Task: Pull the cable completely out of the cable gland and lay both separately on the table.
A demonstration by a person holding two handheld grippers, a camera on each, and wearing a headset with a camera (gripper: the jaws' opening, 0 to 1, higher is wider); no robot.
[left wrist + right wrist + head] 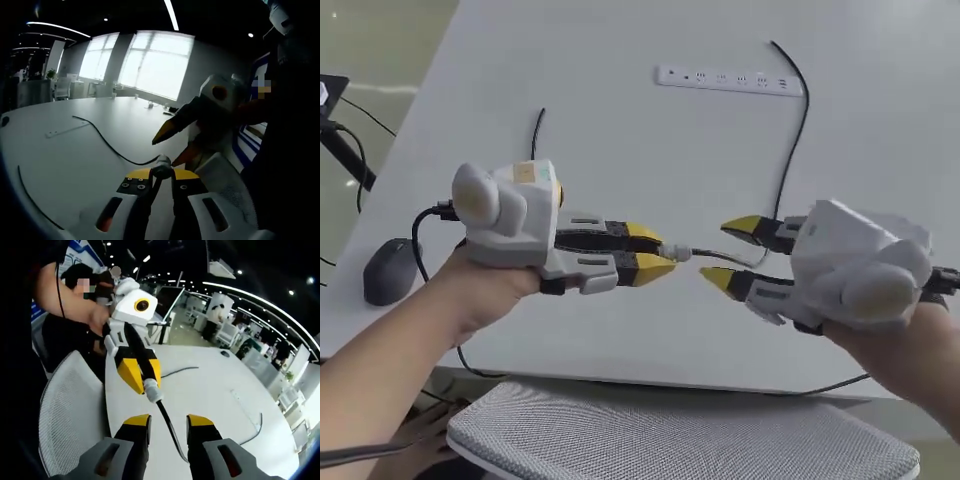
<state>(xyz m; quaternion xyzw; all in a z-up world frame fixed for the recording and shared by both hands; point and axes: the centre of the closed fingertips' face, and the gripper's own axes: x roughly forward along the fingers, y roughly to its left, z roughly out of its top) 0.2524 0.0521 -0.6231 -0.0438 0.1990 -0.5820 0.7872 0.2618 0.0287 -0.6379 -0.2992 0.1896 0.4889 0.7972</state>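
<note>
Left gripper [665, 253] pinches small grey plastic cable gland [678, 252], above white table [620, 130].
Right gripper [713, 250] spread open, thin black cable [168, 422] running between its jaws.

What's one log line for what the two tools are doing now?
left tool: shut on cable gland | right tool: open, jaws either side of cable | cable: not yet out of gland | over table

We see the left gripper [667, 252] and right gripper [715, 252] in white, with yellow tips. The gland [678, 252] is pale grey, the cable [794, 150] black. The table [620, 140] and strip [728, 80] are white. At far left, the mouse [390, 270] is dark grey. At the bottom, the chair [670, 440] is grey mesh.
</note>
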